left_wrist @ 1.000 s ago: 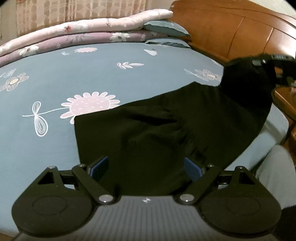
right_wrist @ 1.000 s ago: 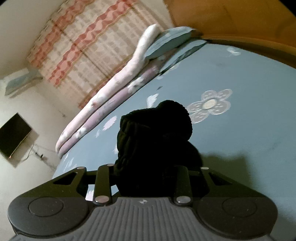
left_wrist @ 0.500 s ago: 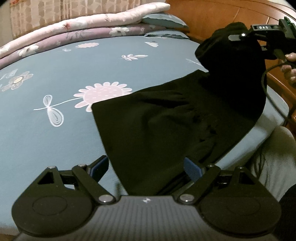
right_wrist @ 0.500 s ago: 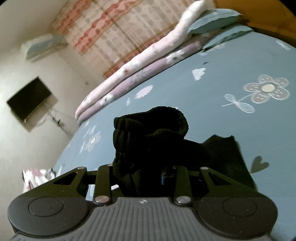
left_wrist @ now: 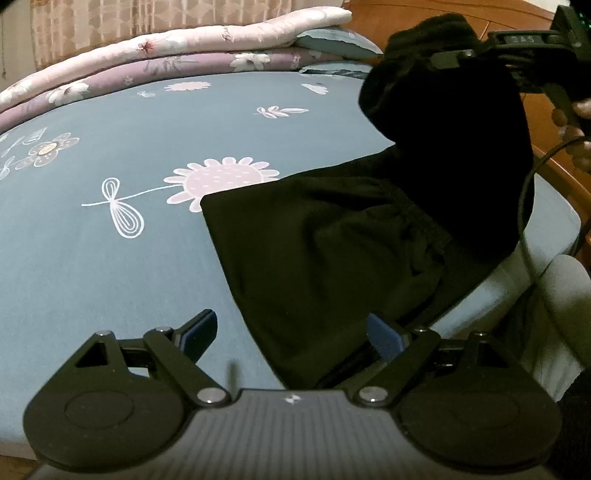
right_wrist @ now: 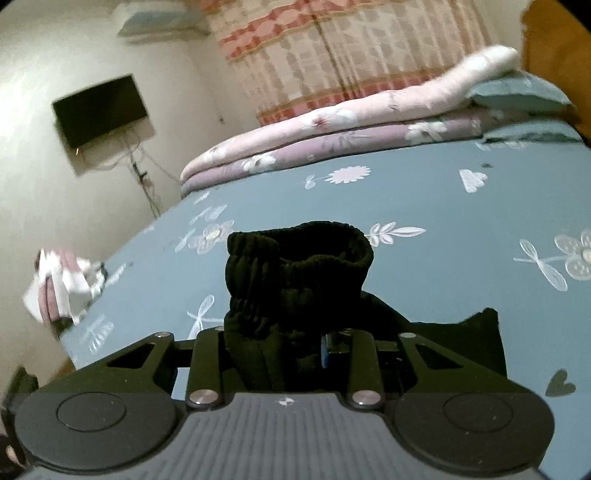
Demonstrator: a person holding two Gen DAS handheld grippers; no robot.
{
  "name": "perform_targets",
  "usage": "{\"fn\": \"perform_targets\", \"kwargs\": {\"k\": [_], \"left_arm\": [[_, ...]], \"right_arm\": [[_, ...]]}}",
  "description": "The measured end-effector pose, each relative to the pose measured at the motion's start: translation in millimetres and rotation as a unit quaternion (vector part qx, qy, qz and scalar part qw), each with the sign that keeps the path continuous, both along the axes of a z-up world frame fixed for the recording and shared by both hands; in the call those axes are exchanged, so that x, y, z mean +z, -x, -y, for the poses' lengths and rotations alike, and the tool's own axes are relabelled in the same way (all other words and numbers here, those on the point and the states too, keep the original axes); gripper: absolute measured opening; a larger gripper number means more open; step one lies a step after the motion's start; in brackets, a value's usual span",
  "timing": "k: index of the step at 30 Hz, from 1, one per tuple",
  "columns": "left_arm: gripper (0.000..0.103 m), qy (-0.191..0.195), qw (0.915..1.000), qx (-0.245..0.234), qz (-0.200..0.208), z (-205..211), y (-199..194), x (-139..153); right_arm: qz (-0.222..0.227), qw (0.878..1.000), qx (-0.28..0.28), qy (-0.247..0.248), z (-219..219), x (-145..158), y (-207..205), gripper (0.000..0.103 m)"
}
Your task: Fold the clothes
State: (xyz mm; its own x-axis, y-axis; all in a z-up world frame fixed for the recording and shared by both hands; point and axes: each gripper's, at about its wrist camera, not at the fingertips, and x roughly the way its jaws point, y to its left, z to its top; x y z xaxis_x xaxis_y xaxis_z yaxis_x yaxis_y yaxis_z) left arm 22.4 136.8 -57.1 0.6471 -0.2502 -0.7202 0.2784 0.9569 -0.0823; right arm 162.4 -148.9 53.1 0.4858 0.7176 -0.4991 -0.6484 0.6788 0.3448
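A black garment (left_wrist: 332, 236) lies on the blue floral bed sheet (left_wrist: 110, 258), its near edge between my left fingers. My left gripper (left_wrist: 291, 332) is open, low at the bed's front edge, with the cloth's corner lying between the blue pads but not clamped. My right gripper (right_wrist: 291, 332) is shut on the garment's bunched elastic waistband (right_wrist: 299, 258) and holds it lifted above the bed. In the left wrist view the right gripper (left_wrist: 517, 48) is at the upper right with the cloth hanging from it.
Folded pink and purple quilts (left_wrist: 177, 55) and pillows (left_wrist: 332, 40) lie along the bed's far side. A wooden headboard (left_wrist: 443, 11) stands at the right. A pile of pink and white clothes (right_wrist: 59, 288) sits at the bed's left corner. A wall TV (right_wrist: 99, 110) hangs beyond.
My right gripper has lifted the waistband higher and carried it leftward over the bed, its view swinging left. The garment has slid right relative to my left gripper.
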Motion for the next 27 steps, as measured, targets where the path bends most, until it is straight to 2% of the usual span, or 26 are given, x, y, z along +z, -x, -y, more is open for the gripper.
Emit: {"fn": "perform_targets", "kwargs": {"k": [6,10,15,18,23,27], "left_arm": [[0.088,-0.008,1.0000,0.005,-0.003,0.1,1.7,0.7],[0.088,-0.008,0.9999,0.009,-0.002,-2.1,4.4,1.2],[0.088,-0.006,0.9999,0.016,-0.001,-6.4,7.3,0.7],[0.088,-0.007,0.9998,0.020,-0.002,-8.8,8.6,0.7],[0.088,-0.006,0.9996,0.027,-0.002,-12.4,9.9,1.0],[0.088,-0.004,0.9994,0.034,-0.005,-14.4,10.3,-1.2]], "right_arm": [[0.079,0.994,0.032,0.073,-38.8,-5.1,26.1,0.034],[0.143,0.978,0.063,0.138,-68.3,-12.2,48.0,0.034],[0.199,0.956,0.098,0.191,-95.7,-23.7,72.3,0.033],[0.230,0.940,0.115,0.223,-111.4,-35.7,85.4,0.033],[0.300,0.900,0.138,0.286,-132.7,-58.7,106.5,0.033],[0.331,0.877,0.150,0.315,-145.4,-73.0,120.6,0.033]]}}
